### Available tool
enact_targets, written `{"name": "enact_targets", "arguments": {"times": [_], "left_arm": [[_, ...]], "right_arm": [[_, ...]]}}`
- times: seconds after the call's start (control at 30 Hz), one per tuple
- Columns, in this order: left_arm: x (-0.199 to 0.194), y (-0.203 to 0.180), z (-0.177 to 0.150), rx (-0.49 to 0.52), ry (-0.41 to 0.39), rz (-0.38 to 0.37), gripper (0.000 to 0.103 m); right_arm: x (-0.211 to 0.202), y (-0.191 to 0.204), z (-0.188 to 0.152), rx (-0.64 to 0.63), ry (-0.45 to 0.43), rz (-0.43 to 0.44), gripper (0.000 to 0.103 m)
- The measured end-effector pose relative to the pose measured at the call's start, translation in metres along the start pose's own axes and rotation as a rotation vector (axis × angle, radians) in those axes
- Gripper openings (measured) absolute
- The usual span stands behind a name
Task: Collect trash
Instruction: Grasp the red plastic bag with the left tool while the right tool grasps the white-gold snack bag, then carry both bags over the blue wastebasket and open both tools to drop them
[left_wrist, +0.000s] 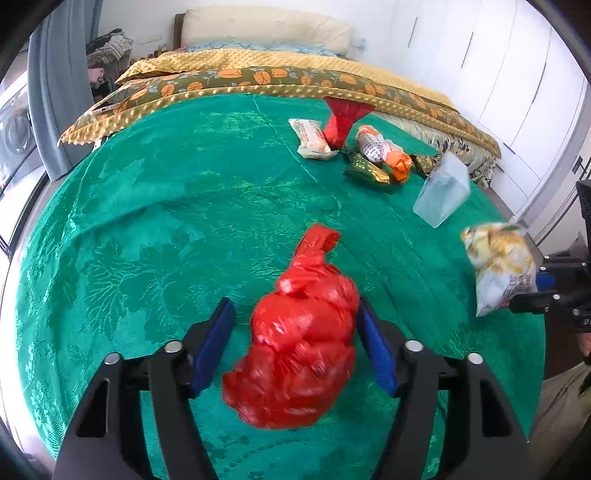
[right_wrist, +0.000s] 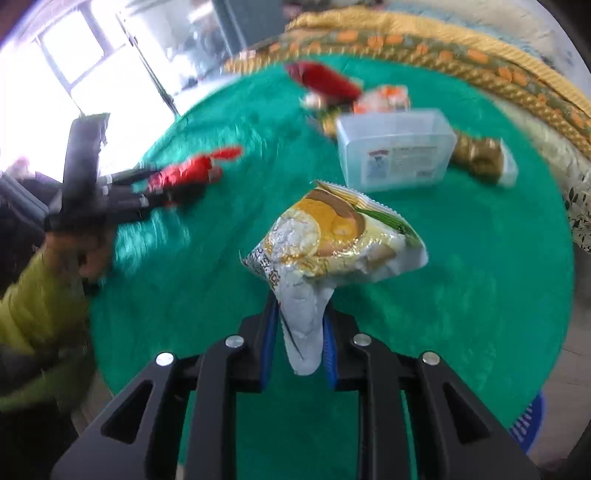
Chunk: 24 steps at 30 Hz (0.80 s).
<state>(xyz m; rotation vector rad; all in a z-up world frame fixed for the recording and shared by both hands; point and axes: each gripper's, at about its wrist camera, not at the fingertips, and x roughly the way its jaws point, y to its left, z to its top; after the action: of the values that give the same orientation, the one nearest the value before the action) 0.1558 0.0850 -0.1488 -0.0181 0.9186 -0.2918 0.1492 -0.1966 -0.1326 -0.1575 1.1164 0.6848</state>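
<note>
Grip status: my left gripper (left_wrist: 295, 343) brackets the knotted red bag (left_wrist: 299, 339), only its right pad visibly touching it; my right gripper (right_wrist: 299, 343) pinches the snack packet (right_wrist: 332, 236) by its tail, lifted above the green bedspread (left_wrist: 147, 221) for carrying; further wrappers (left_wrist: 354, 151) await collection.

1. The red plastic bag (left_wrist: 299, 343) was motion-blurred, and whether both pads gripped it could not be told.
2. In the right wrist view, the left tongs (right_wrist: 147, 188) and the far wrappers (right_wrist: 384, 98) were smeared.
3. The blue basket (right_wrist: 528, 424) was cut off by the lens edge.
</note>
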Motion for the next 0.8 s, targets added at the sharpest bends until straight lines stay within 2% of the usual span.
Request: {"name": "enact_targets", "arguments": {"times": [0.03,0.1,0.13,0.17,0.23,0.37,0.43,0.5,0.6,0.67,0.7,0.77,0.8], "left_arm": [[0.001,-0.003,0.000,0.009,0.000,0.008,0.073],[0.002,-0.009,-0.001,0.030,0.007,0.015,0.081],[0.002,-0.011,-0.002,0.039,0.011,0.017,0.083],[0.001,-0.012,-0.004,0.049,0.016,0.021,0.086],[0.000,-0.014,-0.009,0.076,0.023,0.037,0.089],[-0.003,-0.012,-0.016,0.080,0.023,0.054,0.093],[-0.002,-0.011,-0.015,0.058,0.022,0.056,0.094],[-0.001,-0.012,-0.014,0.040,0.019,0.065,0.095],[0.000,-0.012,-0.013,0.030,0.020,0.088,0.095],[0.000,-0.010,-0.013,0.017,0.021,0.099,0.095],[0.000,-0.008,-0.013,0.011,0.021,0.096,0.096],[-0.001,-0.006,-0.013,0.004,0.021,0.086,0.098],[-0.001,-0.007,-0.013,0.005,0.022,0.087,0.098]], "right_arm": [[0.002,-0.006,-0.001,0.005,-0.001,-0.036,0.024],[0.004,-0.025,-0.002,0.075,-0.031,-0.073,0.040],[0.003,-0.032,-0.004,0.116,-0.050,-0.089,0.062],[0.002,-0.040,-0.008,0.176,-0.075,-0.111,0.078],[-0.002,-0.047,-0.017,0.267,-0.111,-0.106,0.084],[-0.014,-0.038,-0.030,0.441,-0.185,-0.165,0.089],[-0.012,-0.017,-0.018,0.498,-0.262,-0.166,0.095],[-0.003,-0.005,-0.007,0.539,-0.298,-0.205,0.097],[0.019,-0.002,0.009,0.573,-0.291,-0.345,0.097],[0.031,-0.004,0.009,0.557,-0.258,-0.403,0.096],[0.031,-0.003,0.008,0.519,-0.255,-0.431,0.092],[0.028,-0.003,0.001,0.462,-0.233,-0.462,0.071],[0.023,-0.004,-0.007,0.429,-0.226,-0.462,0.069]]}}
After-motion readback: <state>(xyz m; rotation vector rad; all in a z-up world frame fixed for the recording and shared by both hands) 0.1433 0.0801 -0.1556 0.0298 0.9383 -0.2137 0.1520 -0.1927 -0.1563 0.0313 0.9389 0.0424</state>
